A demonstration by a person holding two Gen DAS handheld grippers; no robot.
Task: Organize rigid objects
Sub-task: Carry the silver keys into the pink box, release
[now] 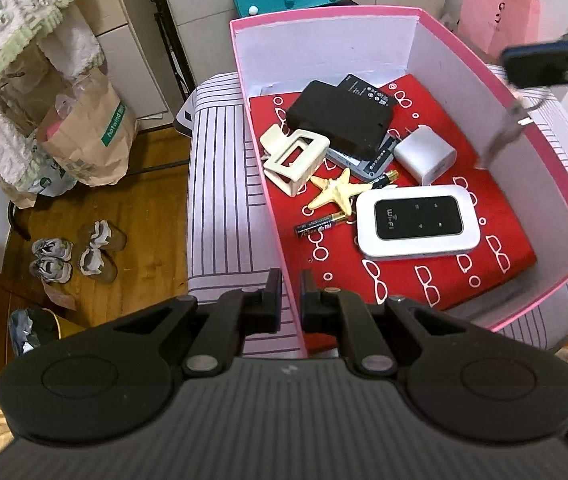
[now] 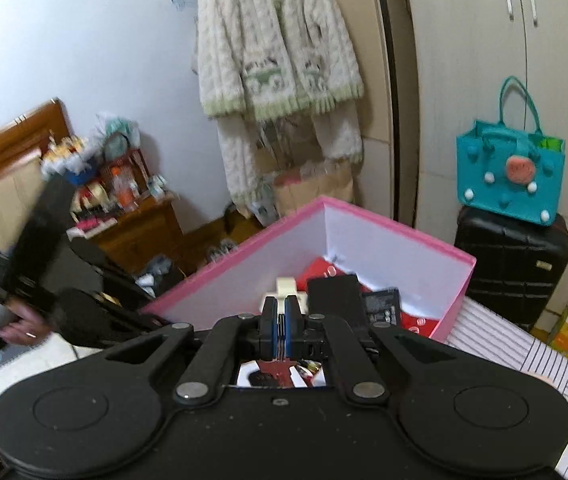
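A pink box (image 1: pixel 556 168) on a striped cover holds a white WiFi router (image 1: pixel 416 220), a white charger cube (image 1: pixel 424 156), a black case (image 1: pixel 340 114), a cream hair claw (image 1: pixel 292 156), a starfish (image 1: pixel 338 192) and two batteries (image 1: pixel 320 224). My left gripper (image 1: pixel 292 300) is shut on the box's near wall. My right gripper (image 2: pixel 280 320) is shut on a thin metal key-like piece (image 1: pixel 508 136) that hangs over the box's right wall. The box also shows in the right wrist view (image 2: pixel 384 236).
The striped cover (image 1: pixel 219 200) lies under the box. Paper bags (image 1: pixel 91 136) and shoes (image 1: pixel 71 256) sit on the wooden floor to the left. A teal bag (image 2: pixel 512 172) rests on a black suitcase (image 2: pixel 512 268). A cluttered nightstand (image 2: pixel 131 216) stands at the far left.
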